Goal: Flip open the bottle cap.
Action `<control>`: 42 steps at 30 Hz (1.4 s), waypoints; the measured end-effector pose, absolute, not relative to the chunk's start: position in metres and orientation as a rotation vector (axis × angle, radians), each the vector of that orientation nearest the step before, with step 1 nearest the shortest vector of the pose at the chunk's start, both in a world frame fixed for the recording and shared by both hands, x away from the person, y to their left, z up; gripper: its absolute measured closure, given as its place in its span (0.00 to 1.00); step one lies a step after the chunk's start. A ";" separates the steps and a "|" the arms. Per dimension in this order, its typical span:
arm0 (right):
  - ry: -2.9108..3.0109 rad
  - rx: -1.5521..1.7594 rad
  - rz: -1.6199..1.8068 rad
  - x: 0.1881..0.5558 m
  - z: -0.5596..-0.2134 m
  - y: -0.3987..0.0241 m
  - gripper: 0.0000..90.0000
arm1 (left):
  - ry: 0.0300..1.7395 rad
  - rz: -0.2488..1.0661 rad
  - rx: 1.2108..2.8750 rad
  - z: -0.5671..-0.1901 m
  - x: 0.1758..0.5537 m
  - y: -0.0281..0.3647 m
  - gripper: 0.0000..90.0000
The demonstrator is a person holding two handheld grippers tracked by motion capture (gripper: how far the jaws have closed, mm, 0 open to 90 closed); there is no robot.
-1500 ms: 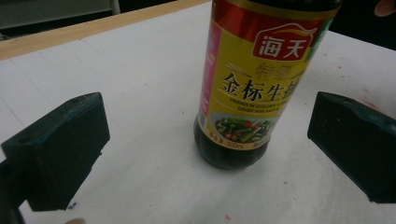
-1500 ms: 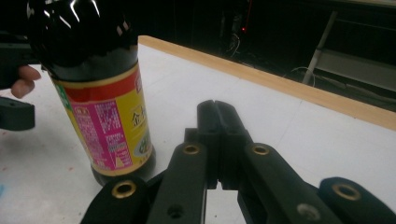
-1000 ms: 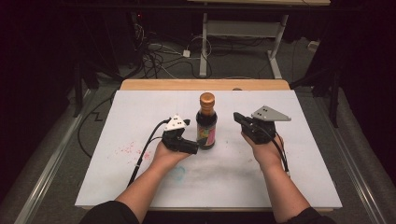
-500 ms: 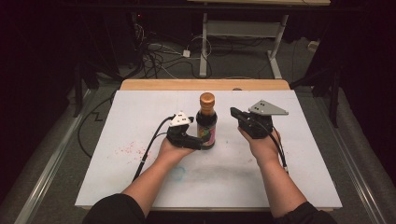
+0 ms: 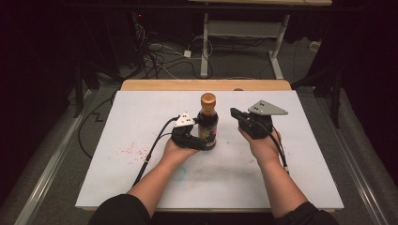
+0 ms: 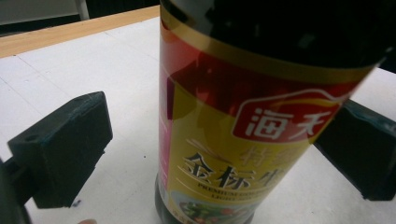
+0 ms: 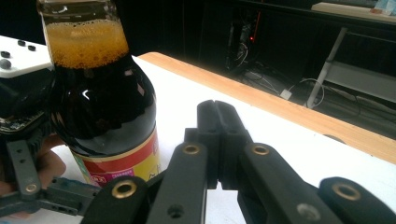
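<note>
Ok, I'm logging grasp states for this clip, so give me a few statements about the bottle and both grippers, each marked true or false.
1. The sauce bottle stands upright on the white table. True.
2. The left gripper has an open finger on each side of the bottle. True.
3. The right gripper grips the bottle's cap. False: its fingers are shut on nothing, beside the bottle.
4. The bottle lies on its side. False: it is upright.

Bottle (image 5: 208, 123) upright mid-table (image 5: 300, 187), btwn left gripper (image 5: 199, 143) (fingers either side) & right gripper (image 5: 234, 114).
</note>
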State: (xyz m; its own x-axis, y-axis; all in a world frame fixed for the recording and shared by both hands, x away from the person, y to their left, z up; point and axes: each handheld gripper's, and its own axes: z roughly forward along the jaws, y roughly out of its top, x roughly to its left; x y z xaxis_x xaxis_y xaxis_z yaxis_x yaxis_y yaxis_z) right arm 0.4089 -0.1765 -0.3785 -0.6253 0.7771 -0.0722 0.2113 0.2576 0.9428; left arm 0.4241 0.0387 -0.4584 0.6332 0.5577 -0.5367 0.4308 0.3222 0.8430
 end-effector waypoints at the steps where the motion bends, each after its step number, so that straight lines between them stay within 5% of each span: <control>1: 1.997 0.892 1.370 0.409 -0.378 -0.176 1.00 | 0.951 0.104 1.288 -0.458 0.424 0.038 0.02; 17: 1.992 0.880 1.377 0.408 -0.372 -0.175 1.00 | 0.945 0.111 1.226 -0.451 0.419 0.031 0.28; 21: 1.993 0.875 1.377 0.406 -0.370 -0.175 1.00 | 0.906 0.100 1.274 -0.451 0.418 0.033 0.29; 22: 1.995 0.872 1.376 0.405 -0.369 -0.175 1.00 | 0.800 0.180 1.519 -0.454 0.421 0.049 0.29; 23: 1.996 0.867 1.373 0.404 -0.368 -0.175 1.00 | 0.783 0.185 1.549 -0.454 0.421 0.052 0.29; 26: 1.994 0.858 1.378 0.403 -0.364 -0.175 1.00 | 0.798 0.178 1.524 -0.455 0.420 0.050 0.30; 27: 1.993 0.851 1.380 0.403 -0.364 -0.174 1.00 | 0.909 0.103 1.280 -0.451 0.417 0.033 0.30; 37: 2.016 0.849 1.399 0.402 -0.362 -0.169 1.00 | 0.906 0.107 1.281 -0.452 0.417 0.033 0.30; 38: 2.014 0.842 1.402 0.402 -0.360 -0.168 1.00 | 0.810 0.180 1.501 -0.455 0.419 0.048 0.30; 42: 2.012 0.828 1.416 0.400 -0.352 -0.164 1.00 | 0.801 0.187 1.511 -0.456 0.419 0.049 0.30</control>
State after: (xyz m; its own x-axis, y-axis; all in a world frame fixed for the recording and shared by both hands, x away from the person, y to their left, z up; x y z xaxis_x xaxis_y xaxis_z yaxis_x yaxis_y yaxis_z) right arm 0.4004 -0.1638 -0.3523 -0.6662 0.7415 -0.0798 0.1754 0.2599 0.9496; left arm 0.4190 0.0487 -0.4560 0.7376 0.5769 -0.3510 0.3623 0.1005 0.9266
